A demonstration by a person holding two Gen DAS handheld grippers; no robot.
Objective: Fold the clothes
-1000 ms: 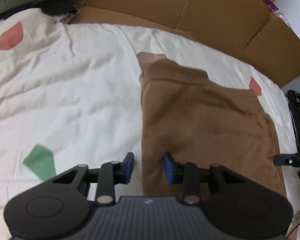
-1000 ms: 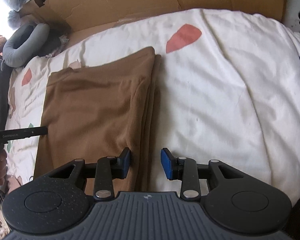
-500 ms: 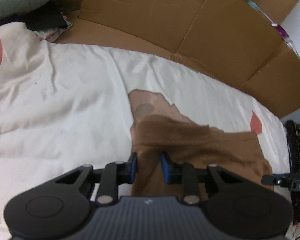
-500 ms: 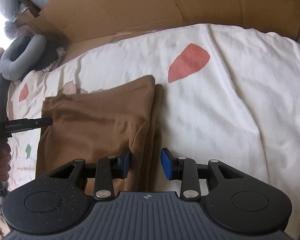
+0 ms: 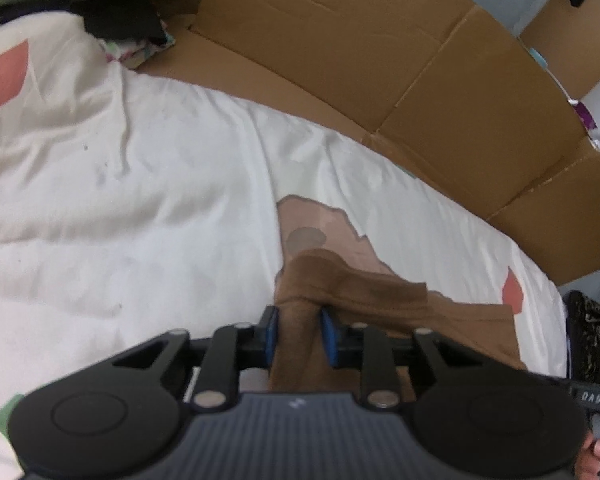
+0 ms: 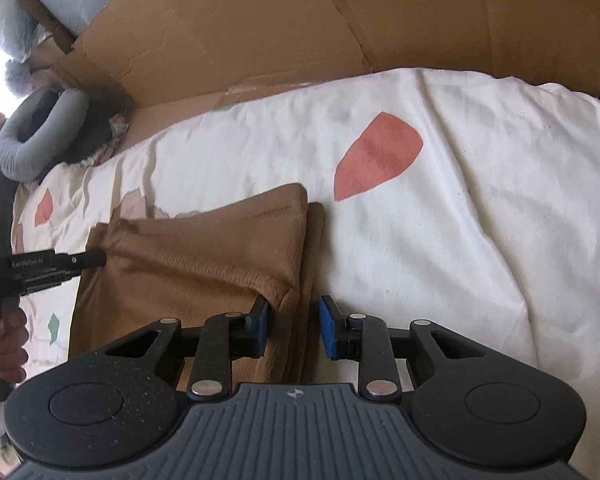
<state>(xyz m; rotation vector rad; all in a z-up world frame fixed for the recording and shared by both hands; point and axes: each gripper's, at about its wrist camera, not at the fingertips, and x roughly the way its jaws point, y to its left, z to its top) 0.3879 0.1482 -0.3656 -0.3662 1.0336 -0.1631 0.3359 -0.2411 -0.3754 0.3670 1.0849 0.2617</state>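
On the white bed [image 6: 480, 208] lies the brown garment [image 6: 204, 256], partly folded. Left gripper [image 5: 296, 332] pinches one near corner; right gripper [image 6: 293, 326] straddles the other with jaws apart (probably about to close), likely to lift both corners together.

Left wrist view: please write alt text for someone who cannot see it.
The left gripper is closed on a bunched edge of a brown garment that lies on a white bedsheet printed with red and green patches. Flattened cardboard stands along the far side of the bed.
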